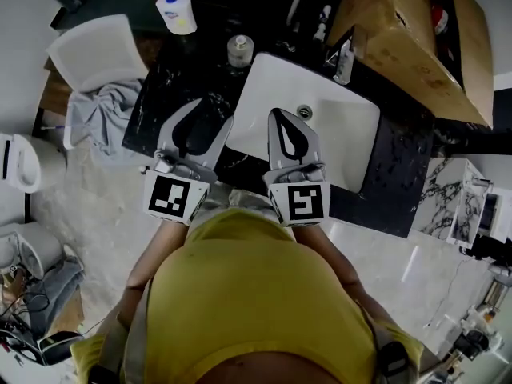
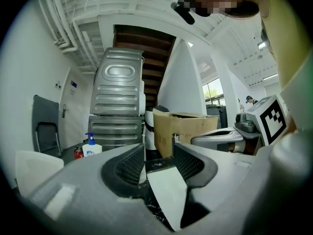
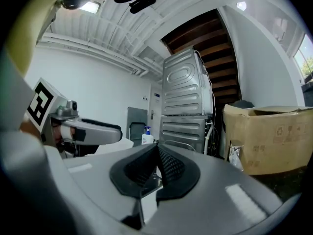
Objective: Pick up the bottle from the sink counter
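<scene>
Risks noted first. The pump bottle stood upright at the far left back of the black tabletop, as best I could judge from the head view, well apart from both claws. It's tall and narrow w/ a pump head, so prob. top-heavy: a claw coming in off-centre, or w/ too narrow a gap, could clip one side and knock it over or shove it off the back edge. A small lidded jar stood on the tabletop by the back rim of the white basin, roughly btwn the claws and the target. A low reach could strike it, or it could get taken for the bottle by mistake. The glossy bottle body may also slip if gripped near the top.

Claw status:
- Left claw: held level over the tabletop's front left, beside the basin. Jaws apart, approx. half way, nothing btwn them, touching nothing. I judged the gap might need widening for the bottle body.
- Right claw: level over the basin's front. Jaw tips together, nothing held. No use for a grasp as it stood.

The bottle showed small and distant in both gripper views, left of each claw's line.
</scene>
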A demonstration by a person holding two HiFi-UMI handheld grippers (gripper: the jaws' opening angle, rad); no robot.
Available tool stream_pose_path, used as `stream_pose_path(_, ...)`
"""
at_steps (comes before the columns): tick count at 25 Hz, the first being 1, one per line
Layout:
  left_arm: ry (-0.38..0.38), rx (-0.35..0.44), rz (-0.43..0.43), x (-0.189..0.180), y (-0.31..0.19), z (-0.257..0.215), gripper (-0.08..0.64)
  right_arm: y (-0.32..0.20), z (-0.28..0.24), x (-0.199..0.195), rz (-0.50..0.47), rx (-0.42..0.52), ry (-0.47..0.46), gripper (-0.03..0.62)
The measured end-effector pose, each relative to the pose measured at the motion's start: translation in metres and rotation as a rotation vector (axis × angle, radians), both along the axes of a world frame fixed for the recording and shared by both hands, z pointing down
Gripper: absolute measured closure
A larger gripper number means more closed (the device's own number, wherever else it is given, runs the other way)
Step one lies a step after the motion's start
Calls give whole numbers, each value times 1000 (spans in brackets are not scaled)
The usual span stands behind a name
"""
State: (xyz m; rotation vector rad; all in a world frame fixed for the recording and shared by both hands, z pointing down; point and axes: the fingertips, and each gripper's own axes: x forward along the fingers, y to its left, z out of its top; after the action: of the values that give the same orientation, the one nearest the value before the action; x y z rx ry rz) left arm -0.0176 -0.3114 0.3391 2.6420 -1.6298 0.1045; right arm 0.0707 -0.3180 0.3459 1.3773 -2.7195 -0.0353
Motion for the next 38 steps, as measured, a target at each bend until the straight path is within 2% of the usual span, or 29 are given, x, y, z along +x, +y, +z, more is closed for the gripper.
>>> stream_pose_path(4, -15, -9, 7, 1, -12, 6, 365, -7, 8, 1, -3, 7, 39, 592)
stream_pose_path(6, -17, -18, 14, 1, -17, 8, 364, -10, 4, -2, 2, 15, 26, 591)
stream_pose_path(11, -20, 16, 33, 0, -33, 2, 364, -22, 4, -4, 26, 3, 20, 591)
stream_pose_path(17, -27, -10, 65, -5, -56, 10, 351, -42, 1, -12, 65, -31, -34, 591)
stream_pose_path(26, -34, -69, 117, -3, -94, 46, 315, -66, 27, -13, 111, -57, 6, 591)
stream_pose_path(38, -48, -170, 114, -1, -147, 112, 264, -92, 57, -17, 98, -112, 13, 591)
